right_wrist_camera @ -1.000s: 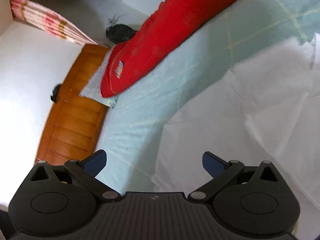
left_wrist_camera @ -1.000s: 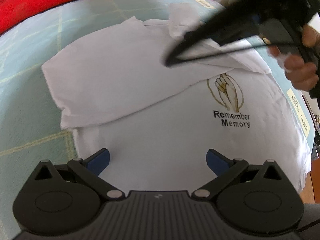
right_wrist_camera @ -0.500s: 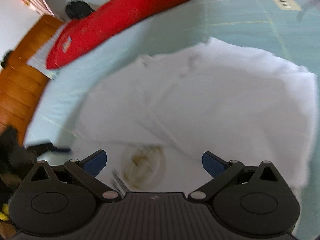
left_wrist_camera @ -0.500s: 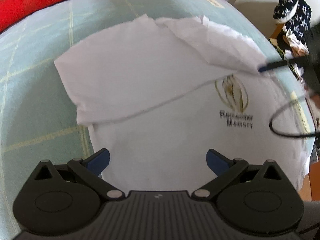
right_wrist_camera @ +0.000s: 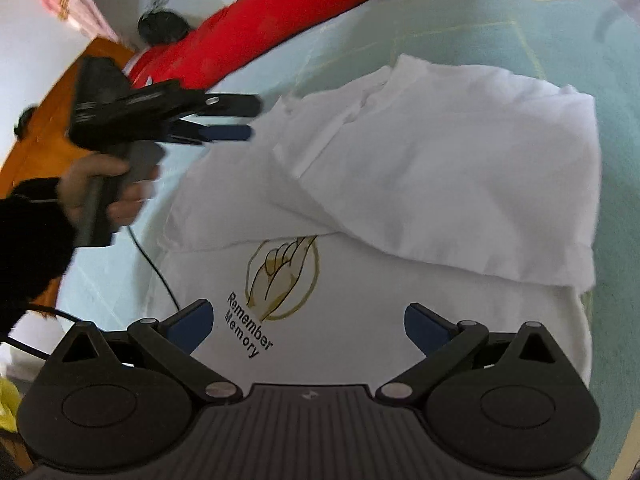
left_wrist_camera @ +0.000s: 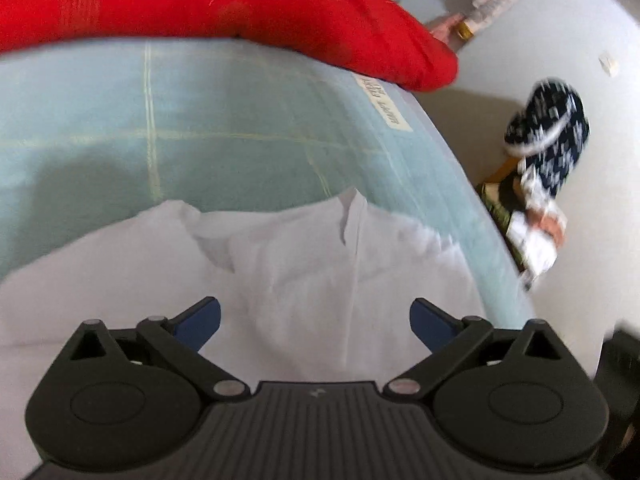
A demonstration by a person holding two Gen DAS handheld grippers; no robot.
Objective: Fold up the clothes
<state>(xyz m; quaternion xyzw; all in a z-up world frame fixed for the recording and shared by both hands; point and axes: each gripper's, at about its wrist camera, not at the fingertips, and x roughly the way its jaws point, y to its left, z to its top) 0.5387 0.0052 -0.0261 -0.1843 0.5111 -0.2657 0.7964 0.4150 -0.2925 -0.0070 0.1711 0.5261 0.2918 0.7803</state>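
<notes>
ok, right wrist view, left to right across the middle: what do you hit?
Black sleeve → hand on the left gripper, jaws open and just been closing, nothing between them → white T-shirt → pale green bedsheet.

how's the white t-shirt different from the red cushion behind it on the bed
The white t-shirt is thin and lies flat, with its sleeves folded in over the body; the red cushion is thick and puffy. The t-shirt carries a printed gold emblem and black lettering; the cushion looks plain. The t-shirt sits mid-bed, the cushion along the far edge. Both rest on the pale green bedsheet.
</notes>
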